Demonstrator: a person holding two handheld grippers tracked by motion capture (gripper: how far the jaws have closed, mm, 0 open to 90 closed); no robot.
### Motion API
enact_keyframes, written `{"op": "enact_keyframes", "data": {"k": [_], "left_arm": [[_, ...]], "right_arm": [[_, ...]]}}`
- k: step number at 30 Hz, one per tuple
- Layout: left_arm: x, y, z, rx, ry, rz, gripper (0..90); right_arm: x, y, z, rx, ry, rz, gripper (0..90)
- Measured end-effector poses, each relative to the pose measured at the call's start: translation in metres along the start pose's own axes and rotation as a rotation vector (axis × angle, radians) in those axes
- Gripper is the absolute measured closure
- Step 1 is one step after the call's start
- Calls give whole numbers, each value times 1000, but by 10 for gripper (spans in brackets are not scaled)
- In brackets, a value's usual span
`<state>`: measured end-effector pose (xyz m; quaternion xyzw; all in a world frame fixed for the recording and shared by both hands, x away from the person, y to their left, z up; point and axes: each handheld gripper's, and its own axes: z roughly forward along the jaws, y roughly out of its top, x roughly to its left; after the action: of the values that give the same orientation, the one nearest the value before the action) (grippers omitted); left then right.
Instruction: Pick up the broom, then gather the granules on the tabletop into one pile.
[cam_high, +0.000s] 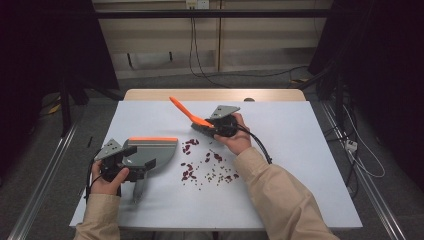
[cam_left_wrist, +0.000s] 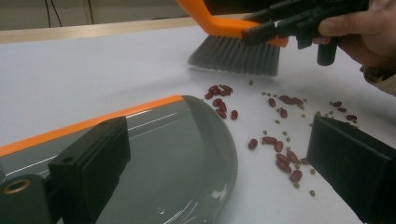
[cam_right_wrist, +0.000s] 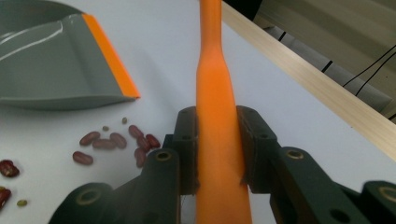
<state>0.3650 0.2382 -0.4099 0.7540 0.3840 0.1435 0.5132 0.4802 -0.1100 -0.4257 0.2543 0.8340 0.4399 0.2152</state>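
Right gripper (cam_right_wrist: 218, 154) clamped on orange hand brush (cam_high: 192, 117) at its flat handle, just above the grey bristles — bristles hovering beyond the far edge of the spill. Left gripper (cam_high: 131, 162) on grey dustpan (cam_left_wrist: 187, 154); jaws stand either side of the pan in the left gripper view, cannot tell whether pads press. Pan flat on table, orange lip on its far edge. Red kidney beans (cam_left_wrist: 282, 161) plus small greenish ones scattered between pan and brush. Brush likely light, stiff plastic, handle smooth — grip low near head for control. Beans hard, prone to roll and skitter. White tabletop (cam_high: 280, 190) smooth, wooden edge at back; dim room, cables on floor.
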Motion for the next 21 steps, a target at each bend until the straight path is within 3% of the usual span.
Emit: {"op": "enact_keyframes", "data": {"k": [8, 21], "left_arm": [[0, -1, -2, -2, -1, 1, 60], [-2, 0, -4, -7, 5, 6, 60]], "right_arm": [[9, -1, 0, 31, 46, -56, 713], [20, -8, -20, 50, 113, -90, 712]]}}
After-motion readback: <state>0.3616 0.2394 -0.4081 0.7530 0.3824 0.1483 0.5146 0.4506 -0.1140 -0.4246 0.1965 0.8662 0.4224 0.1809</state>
